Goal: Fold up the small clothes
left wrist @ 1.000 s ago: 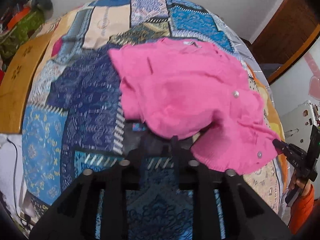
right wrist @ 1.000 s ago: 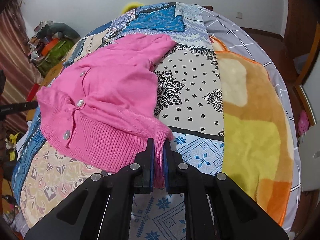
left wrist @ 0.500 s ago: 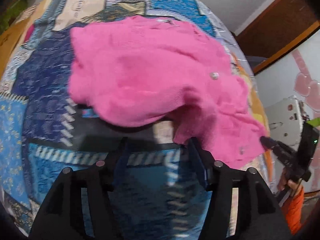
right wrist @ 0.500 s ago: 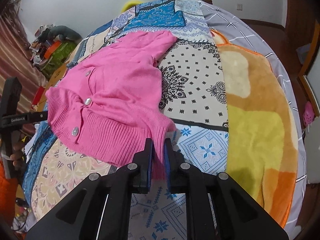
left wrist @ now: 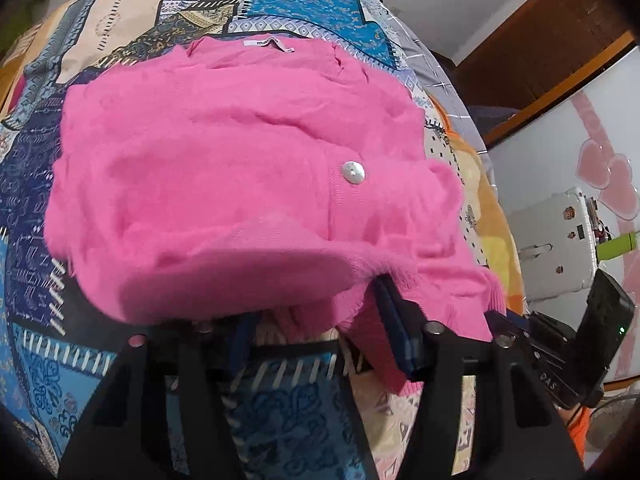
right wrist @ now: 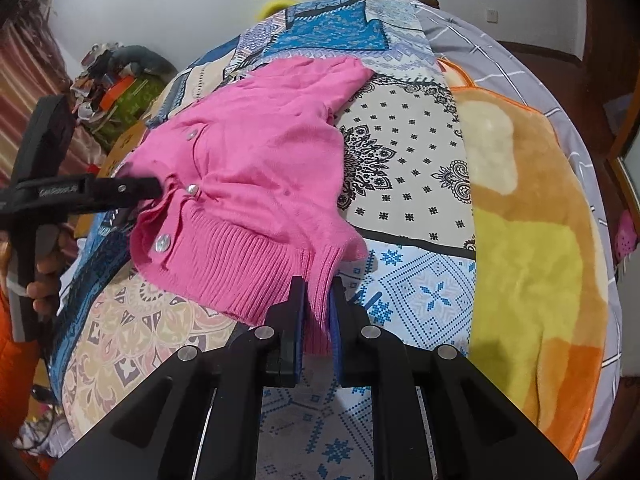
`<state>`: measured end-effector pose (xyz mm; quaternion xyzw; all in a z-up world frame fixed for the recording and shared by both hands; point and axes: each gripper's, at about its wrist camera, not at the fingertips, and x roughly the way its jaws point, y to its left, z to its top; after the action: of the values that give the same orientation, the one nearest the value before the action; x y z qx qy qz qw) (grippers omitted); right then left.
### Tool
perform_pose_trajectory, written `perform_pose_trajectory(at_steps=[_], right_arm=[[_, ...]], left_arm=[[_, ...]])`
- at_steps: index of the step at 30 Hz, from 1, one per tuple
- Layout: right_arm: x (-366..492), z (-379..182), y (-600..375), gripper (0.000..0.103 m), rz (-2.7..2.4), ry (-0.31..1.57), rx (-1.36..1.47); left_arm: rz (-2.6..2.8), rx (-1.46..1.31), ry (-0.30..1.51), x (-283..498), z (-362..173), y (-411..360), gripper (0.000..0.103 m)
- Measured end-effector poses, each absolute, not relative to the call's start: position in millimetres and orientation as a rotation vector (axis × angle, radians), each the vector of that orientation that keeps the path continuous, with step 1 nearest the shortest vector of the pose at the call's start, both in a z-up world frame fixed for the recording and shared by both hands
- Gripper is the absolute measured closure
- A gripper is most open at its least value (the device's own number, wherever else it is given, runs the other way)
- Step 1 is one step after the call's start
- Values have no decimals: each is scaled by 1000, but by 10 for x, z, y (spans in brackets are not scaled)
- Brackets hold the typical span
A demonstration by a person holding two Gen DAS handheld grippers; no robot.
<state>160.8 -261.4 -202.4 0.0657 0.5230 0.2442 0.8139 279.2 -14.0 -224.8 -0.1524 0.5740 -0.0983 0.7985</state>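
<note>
Both black two-finger grippers are at the pink knitted cardigan with pearly buttons (right wrist: pixel 256 184), which lies rumpled across the patchwork-print bedspread (right wrist: pixel 412 184) on the bed. Nearest me, the right gripper (right wrist: pixel 316 316) is clenched on the ribbed hem at the cardigan's near corner, a strip of pink knit pinched between its blue-padded fingers (right wrist: pixel 335 320) and lifted a little off the cover. Over on the far side, the left gripper (left wrist: pixel 316 324) has its jaws spread wide; the cardigan's edge is draped over them, with one blue-lined finger (left wrist: pixel 394 320) poking out from beneath the fabric and the other mostly hidden under the fold. From the right wrist view its fingers reach into the button band beside the middle button (right wrist: pixel 193 189), and the fabric bunches there. The person's left hand (right wrist: pixel 42 276) grips that tool's handle, an orange sleeve showing below it. A white neck label (left wrist: pixel 268 44) shows at the cardigan's collar, at the far end from the left gripper. Beside the bedspread, to the right, lies a fuzzy yellow and orange blanket (right wrist: pixel 532 260), well apart from the cardigan.
</note>
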Motion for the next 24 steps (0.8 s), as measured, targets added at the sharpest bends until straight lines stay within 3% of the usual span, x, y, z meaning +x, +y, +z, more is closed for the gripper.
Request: perform_pose_trajectory(at_steps=[1,3,6,24], right_arm=[[1615,-2026,-2615,93,522,1116,142],[1619,-2031,-2628,93,527,1114,148],[1617,-2039,-2634,93,532,1108,154],[1499,-1905,-2550,95,547,1063,145]], left_arm=[[-206,-318,1234,2801,-2260,-147,62],[-192,-299,1236,2804,-2275,-145,82],[-194,-313,1230,2763,-2265,-78,94],[-26,-258,1074,1898,-1655,826,96]])
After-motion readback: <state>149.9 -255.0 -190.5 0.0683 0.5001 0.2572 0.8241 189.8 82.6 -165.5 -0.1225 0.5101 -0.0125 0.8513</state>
